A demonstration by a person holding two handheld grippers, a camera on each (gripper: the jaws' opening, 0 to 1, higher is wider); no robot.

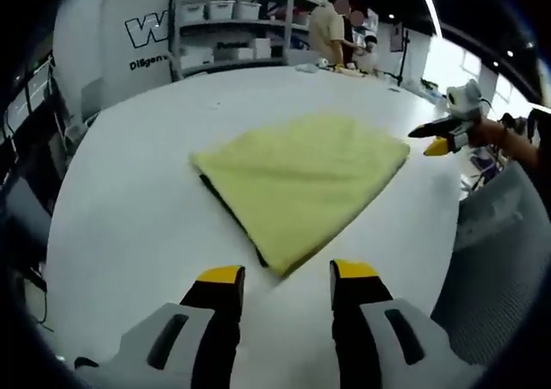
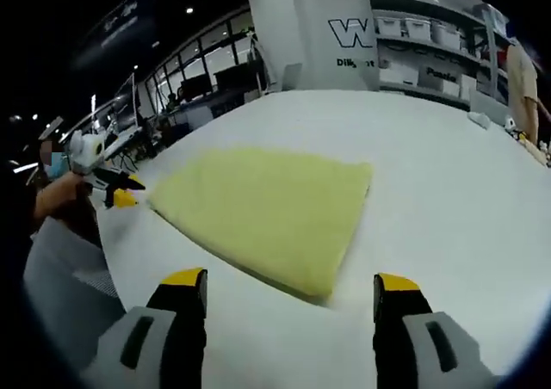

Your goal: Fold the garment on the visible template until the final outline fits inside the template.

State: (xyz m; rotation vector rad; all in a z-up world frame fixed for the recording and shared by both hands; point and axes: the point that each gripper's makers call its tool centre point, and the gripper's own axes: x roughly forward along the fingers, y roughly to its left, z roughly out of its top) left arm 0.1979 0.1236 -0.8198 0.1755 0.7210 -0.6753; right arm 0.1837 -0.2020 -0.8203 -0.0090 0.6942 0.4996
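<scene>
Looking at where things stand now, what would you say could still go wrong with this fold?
1. A dark edge, possibly the template, shows under the folded yellow garment along one side, but the garment's outline may overhang elsewhere; hard to tell.
2. Both hand-held grippers, left and right, are open and apart from the cloth, so the loose layers could spring open.
3. A regrasp near the corner might drag the whole stack across the smooth white table.

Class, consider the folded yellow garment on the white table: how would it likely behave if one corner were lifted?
The yellow garment lies flat in soft layers, so it would probably droop and unfold. It looks thin, likely light. On the smooth white table it may slide.
</scene>
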